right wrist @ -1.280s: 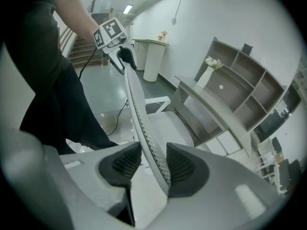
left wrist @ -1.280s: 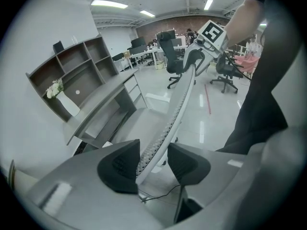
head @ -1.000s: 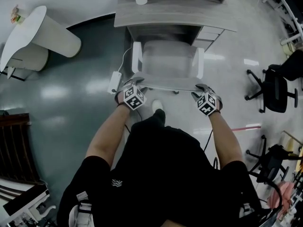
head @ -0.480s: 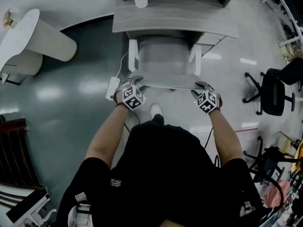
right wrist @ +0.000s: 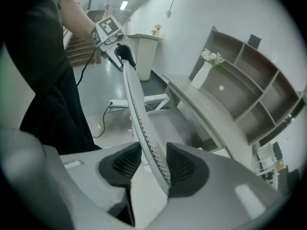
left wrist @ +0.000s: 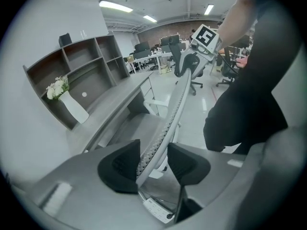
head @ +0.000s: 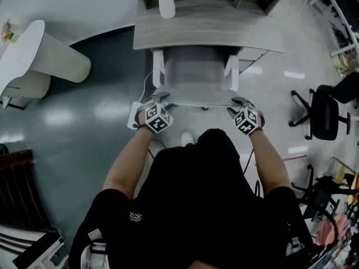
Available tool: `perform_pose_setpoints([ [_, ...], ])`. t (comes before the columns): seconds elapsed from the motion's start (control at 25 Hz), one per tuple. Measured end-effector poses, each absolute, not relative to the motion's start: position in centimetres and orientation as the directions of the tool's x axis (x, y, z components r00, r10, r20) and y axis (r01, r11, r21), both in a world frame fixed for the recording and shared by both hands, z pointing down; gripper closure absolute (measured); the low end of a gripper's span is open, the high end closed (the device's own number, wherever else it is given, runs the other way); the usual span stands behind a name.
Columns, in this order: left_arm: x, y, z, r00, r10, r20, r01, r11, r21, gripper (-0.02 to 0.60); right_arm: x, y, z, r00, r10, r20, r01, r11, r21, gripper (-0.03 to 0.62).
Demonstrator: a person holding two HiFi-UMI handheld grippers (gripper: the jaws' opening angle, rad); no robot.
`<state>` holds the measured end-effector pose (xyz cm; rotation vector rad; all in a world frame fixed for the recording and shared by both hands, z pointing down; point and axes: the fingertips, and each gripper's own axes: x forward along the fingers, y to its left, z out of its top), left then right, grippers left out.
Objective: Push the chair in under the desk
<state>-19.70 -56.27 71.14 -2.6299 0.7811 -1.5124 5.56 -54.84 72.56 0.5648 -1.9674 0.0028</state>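
A white mesh-backed chair [head: 193, 72] stands with its seat partly under the grey desk [head: 207, 29], armrests at the desk's front edge. My left gripper [head: 157, 102] holds the left end of the backrest's top rail [head: 196, 101], my right gripper [head: 240, 105] the right end. In the left gripper view the jaws [left wrist: 154, 164] close round the thin backrest [left wrist: 178, 102]. In the right gripper view the jaws [right wrist: 152, 166] clamp the backrest edge [right wrist: 134, 104] the same way. Each view shows the other gripper at the rail's far end.
A white vase [head: 166, 5] with flowers stands on the desk in front of a shelf unit [left wrist: 81, 75]. A white power strip [head: 132, 107] and cable lie on the floor left of the chair. A white round table [head: 33, 49] is at far left, black office chairs [head: 325, 108] at right.
The chair has rolled forward, further under the desk. Both grippers have stayed on the backrest rail, and the person has stepped forward behind it.
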Motion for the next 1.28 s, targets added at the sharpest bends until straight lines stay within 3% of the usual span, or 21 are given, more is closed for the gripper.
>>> perform_pose_setpoints([
  [0.76,-16.4,-71.2,71.0,0.371,-0.431,0.822,-0.456,-0.856,-0.244,0.4,8.9,-71.7,72.6,-0.381,-0.372,0.846,-0.315,0.913,0.259,0.431],
  [1.04,-15.9,-71.2,71.2,0.368,-0.455,0.811,-0.443,-0.852,-0.278,0.401,9.3,-71.8,72.8,-0.415,-0.344,0.842,-0.237,0.935,0.265,0.442],
  [1.16,-15.8,-70.7,71.2,0.401,-0.436,0.806,-0.451,-0.859,-0.24,0.399,9.4,-71.0,72.8,-0.433,-0.274,0.859,-0.257,0.951,0.174,0.439],
  [1.28,-15.1,-69.8,69.4,0.521,-0.39,0.759,-0.469,-0.874,-0.127,0.394,8.3,-70.0,71.4,-0.545,-0.126,0.829,-0.266,0.964,-0.028,0.427],
])
